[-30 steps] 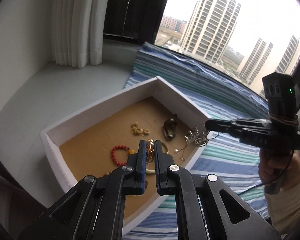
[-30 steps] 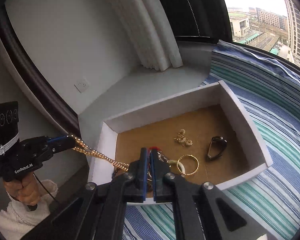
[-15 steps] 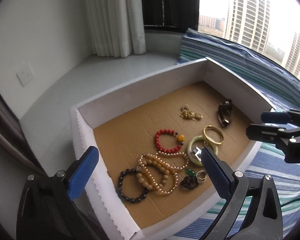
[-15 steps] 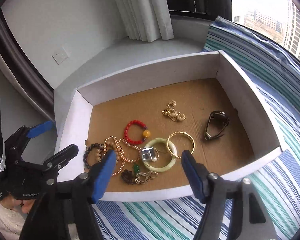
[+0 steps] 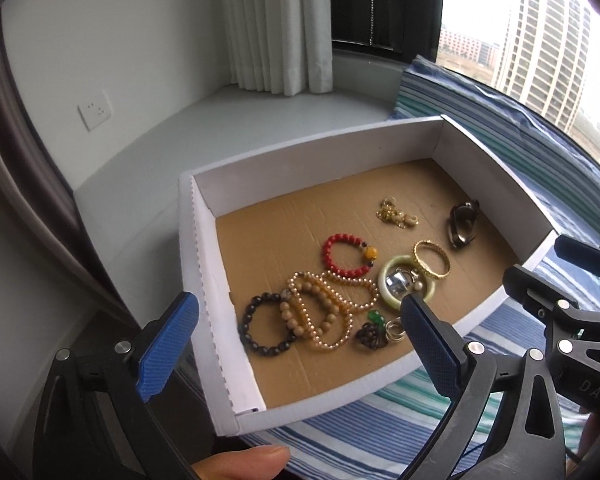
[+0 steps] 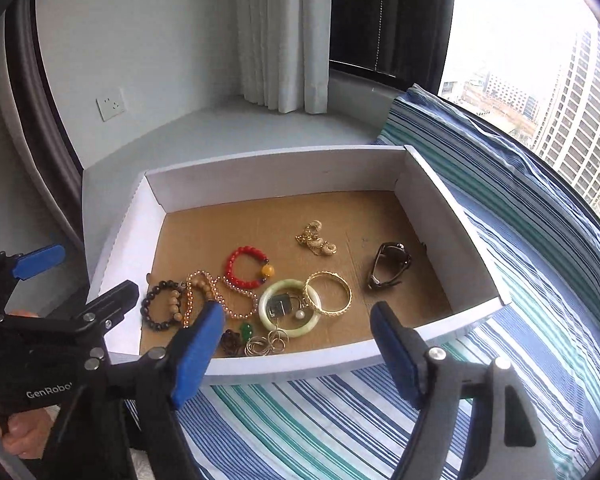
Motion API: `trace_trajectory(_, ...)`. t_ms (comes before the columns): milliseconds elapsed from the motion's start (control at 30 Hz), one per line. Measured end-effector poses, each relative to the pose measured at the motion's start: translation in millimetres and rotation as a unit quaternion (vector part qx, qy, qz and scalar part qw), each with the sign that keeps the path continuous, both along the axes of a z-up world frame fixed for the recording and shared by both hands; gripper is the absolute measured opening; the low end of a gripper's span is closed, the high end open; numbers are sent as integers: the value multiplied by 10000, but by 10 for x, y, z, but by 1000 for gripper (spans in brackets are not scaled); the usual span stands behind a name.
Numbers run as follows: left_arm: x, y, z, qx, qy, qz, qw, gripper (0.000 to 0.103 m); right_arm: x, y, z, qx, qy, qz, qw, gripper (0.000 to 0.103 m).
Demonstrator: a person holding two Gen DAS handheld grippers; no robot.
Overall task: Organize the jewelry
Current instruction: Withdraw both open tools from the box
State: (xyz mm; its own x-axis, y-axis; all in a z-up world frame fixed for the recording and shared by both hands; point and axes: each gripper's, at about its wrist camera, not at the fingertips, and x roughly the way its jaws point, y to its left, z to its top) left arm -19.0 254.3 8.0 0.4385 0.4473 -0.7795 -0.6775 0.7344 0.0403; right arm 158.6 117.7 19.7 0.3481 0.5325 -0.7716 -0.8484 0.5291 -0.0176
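Both grippers hang over the white box (image 6: 284,172) with jaws spread wide and nothing between them; the right gripper (image 6: 296,340) has just been opening. Past the left gripper (image 5: 296,328), the dark bead bracelet (image 5: 266,326) lies between its blue pads. Only the right view shows the silver rings (image 6: 268,344) clearly, just beyond its jaws; only the left shows a thumb (image 5: 240,462) below.

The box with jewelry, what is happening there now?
A person holds a two-finger gripper in each hand above a white cardboard box on a striped cloth. The left gripper and the right gripper are both open and hold nothing; their jaws have just been opening. The jewelry lies loose on the box floor: a red bead bracelet, a jade bangle, a gold bangle and more.
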Motion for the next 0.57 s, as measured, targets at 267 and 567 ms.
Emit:
trace_trajectory(267, -17, 41, 3, -14, 18, 173, 9998, 101, 47, -16, -16, -41, -17, -155, 9999, 77)
trace_trajectory(567, -69, 43, -1, -2, -188, 221, 9996, 101, 59, -12, -20, 14, 30, -167, 9999, 77)
